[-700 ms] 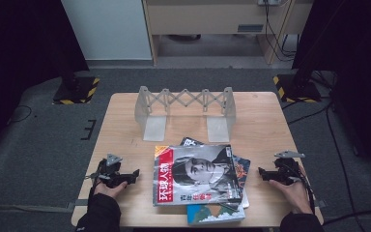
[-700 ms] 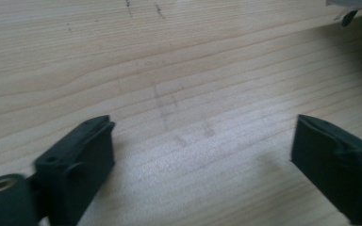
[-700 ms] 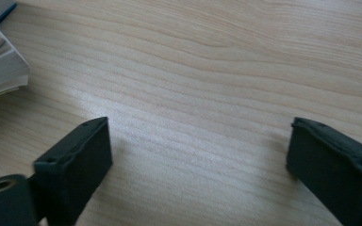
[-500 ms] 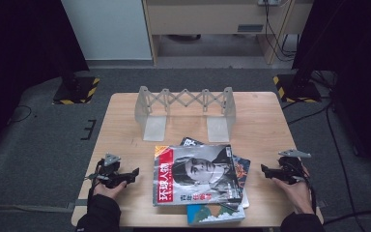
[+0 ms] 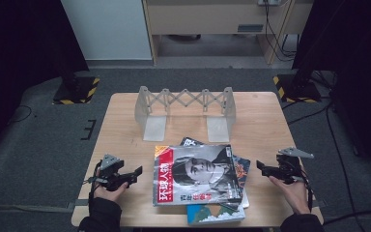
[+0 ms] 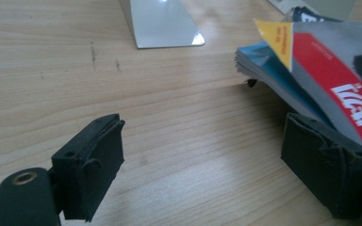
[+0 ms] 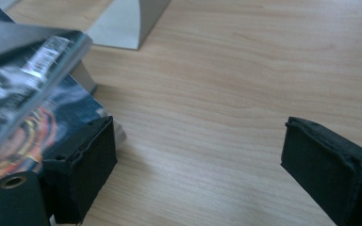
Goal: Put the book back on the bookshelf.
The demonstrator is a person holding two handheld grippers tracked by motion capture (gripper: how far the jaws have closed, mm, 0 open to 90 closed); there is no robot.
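A stack of magazines (image 5: 198, 176) lies at the front middle of the wooden table (image 5: 125, 140). The top one has a grey portrait cover with a red strip down its left side. My left gripper (image 5: 137, 171) rests low at the stack's left, open, jaws pointing toward it. In the left gripper view, the left gripper (image 6: 202, 160) has bare wood between its jaws, with the stack's corner (image 6: 311, 61) just beyond the right jaw. My right gripper (image 5: 261, 166) sits to the right of the stack, open. In the right gripper view, the right gripper (image 7: 198, 160) has its left jaw beside the magazines (image 7: 23, 103).
A clear folding book rack (image 5: 186, 104) with two flat foot plates stands at the back middle of the table; one foot plate (image 6: 162, 23) lies ahead of the left gripper. Bare wood surrounds the stack. Dark floor, cables and stand bases lie beyond the table edges.
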